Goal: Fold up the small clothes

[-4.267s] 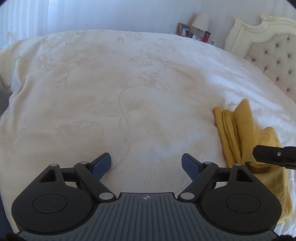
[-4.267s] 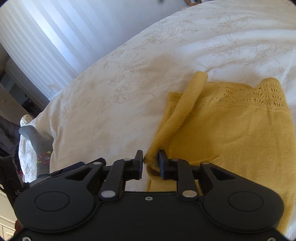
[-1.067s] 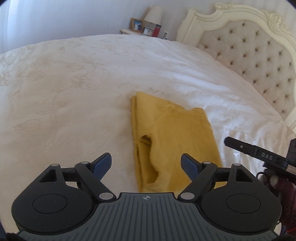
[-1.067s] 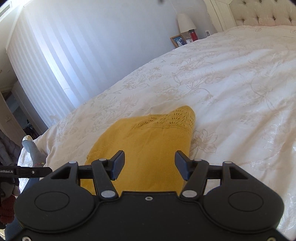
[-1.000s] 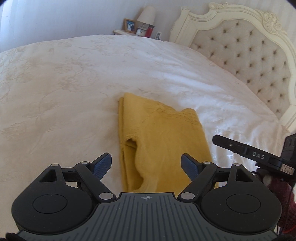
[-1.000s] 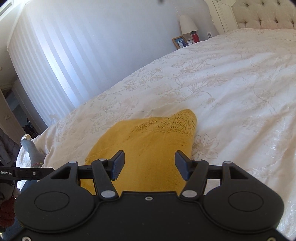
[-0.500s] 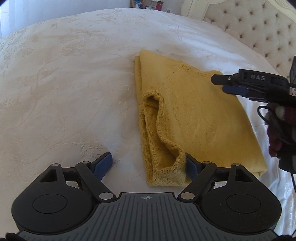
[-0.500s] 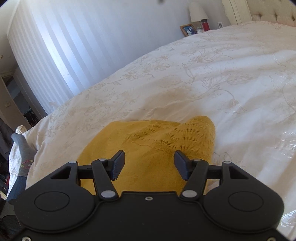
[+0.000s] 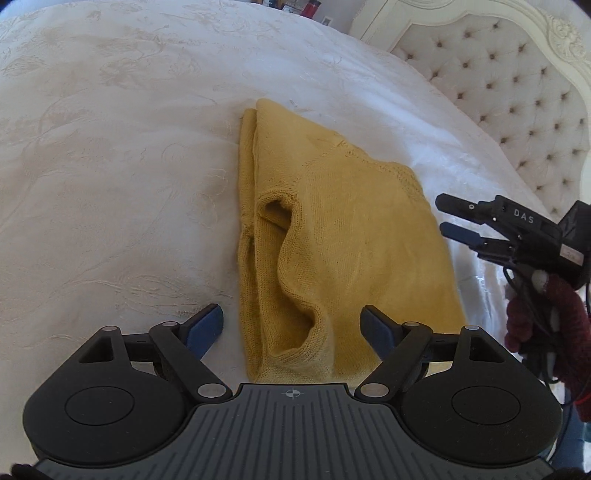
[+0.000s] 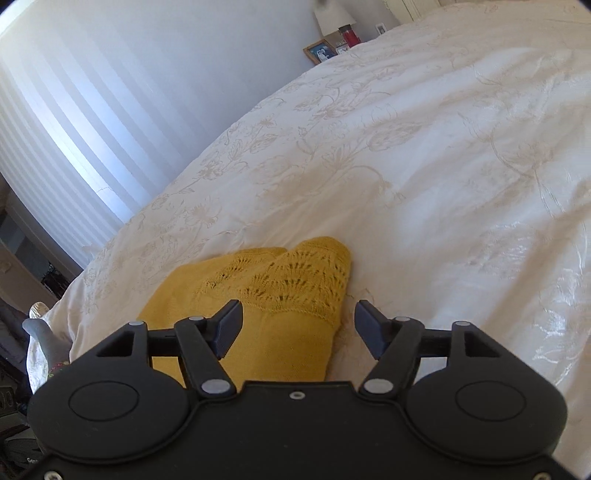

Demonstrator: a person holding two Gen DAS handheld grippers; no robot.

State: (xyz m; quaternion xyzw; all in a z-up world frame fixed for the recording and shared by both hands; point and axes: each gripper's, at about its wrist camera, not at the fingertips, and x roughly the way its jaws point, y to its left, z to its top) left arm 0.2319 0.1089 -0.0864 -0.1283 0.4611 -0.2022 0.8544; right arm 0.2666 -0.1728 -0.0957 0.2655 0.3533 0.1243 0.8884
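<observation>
A yellow knitted garment [image 9: 347,236] lies folded lengthwise on the white bedspread [image 9: 110,166]. My left gripper [image 9: 293,326] is open low over its near hem, blue pads straddling the rumpled folded edge without pressing it. In the right wrist view my right gripper [image 10: 297,326] hovers over the garment's lacy corner [image 10: 295,277]; its jaws are opening and nothing is pinched between them. That same right gripper [image 9: 448,218] shows at the right of the left wrist view, beside the garment's right edge, held by a hand in a dark red glove [image 9: 543,314].
A tufted cream headboard [image 9: 517,92] rises at the far right. A bedside surface with a lamp [image 10: 332,14], a picture frame [image 10: 320,51] and a red item stands beyond the bed. A striped wall and a sock-clad foot [image 10: 44,336] lie off the bed's left side.
The left gripper has sunk closer over the garment's near hem. The right gripper has shifted toward the lacy corner and its jaws stand wider than half a second ago.
</observation>
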